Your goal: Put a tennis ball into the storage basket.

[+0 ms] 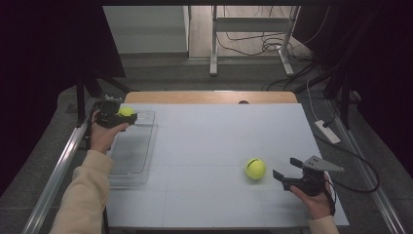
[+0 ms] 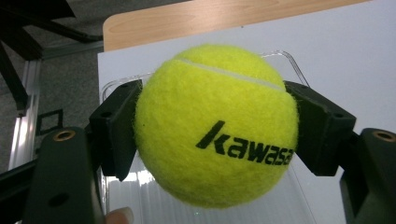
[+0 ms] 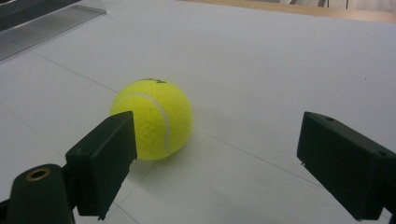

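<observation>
Clamped in my left tool (image 2: 215, 135), the held ball (image 2: 215, 123) sits nearest the lens, both pads pressed into its felt. Black lettering on it reads "kawasa", cut off by the right pad; its white seam runs across the top. I hold it above the far end of a clear tray (image 1: 131, 151) at the surface's (image 1: 219, 141) left edge. My right tool (image 3: 215, 163) stands wide apart, gripping nothing, with the second ball (image 3: 152, 119) resting on the surface just beyond its left pad.
</observation>
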Demonstrator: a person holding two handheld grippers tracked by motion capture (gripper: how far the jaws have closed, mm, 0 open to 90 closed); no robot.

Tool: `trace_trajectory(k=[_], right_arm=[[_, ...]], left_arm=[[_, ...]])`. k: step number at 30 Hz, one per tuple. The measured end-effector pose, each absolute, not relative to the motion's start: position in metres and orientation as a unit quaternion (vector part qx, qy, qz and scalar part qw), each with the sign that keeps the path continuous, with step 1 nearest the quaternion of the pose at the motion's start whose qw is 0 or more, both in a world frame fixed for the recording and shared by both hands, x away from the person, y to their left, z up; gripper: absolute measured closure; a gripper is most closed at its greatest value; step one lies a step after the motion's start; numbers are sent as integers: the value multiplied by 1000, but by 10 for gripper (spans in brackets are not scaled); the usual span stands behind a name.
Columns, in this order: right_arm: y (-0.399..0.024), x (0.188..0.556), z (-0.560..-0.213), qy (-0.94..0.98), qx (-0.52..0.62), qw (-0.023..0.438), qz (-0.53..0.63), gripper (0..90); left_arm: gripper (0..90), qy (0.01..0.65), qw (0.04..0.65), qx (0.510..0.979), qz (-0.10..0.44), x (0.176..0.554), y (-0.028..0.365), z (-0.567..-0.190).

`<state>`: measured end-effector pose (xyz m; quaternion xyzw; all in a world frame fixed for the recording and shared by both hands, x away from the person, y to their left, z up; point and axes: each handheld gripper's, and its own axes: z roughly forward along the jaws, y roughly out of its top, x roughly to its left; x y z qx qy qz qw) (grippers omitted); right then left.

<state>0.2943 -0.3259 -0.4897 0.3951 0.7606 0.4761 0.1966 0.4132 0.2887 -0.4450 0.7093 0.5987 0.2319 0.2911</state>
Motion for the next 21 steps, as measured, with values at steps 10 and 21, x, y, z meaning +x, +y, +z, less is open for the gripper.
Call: trace_trajectory(k=[10, 21], right_arm=[[-328, 294, -489, 759, 396, 198, 477, 120], [-327, 294, -489, 761, 395, 198, 474, 121]], left_arm=[[268, 603, 271, 717, 220, 421, 290, -454], [268, 610, 247, 722, 212, 428, 290, -459]])
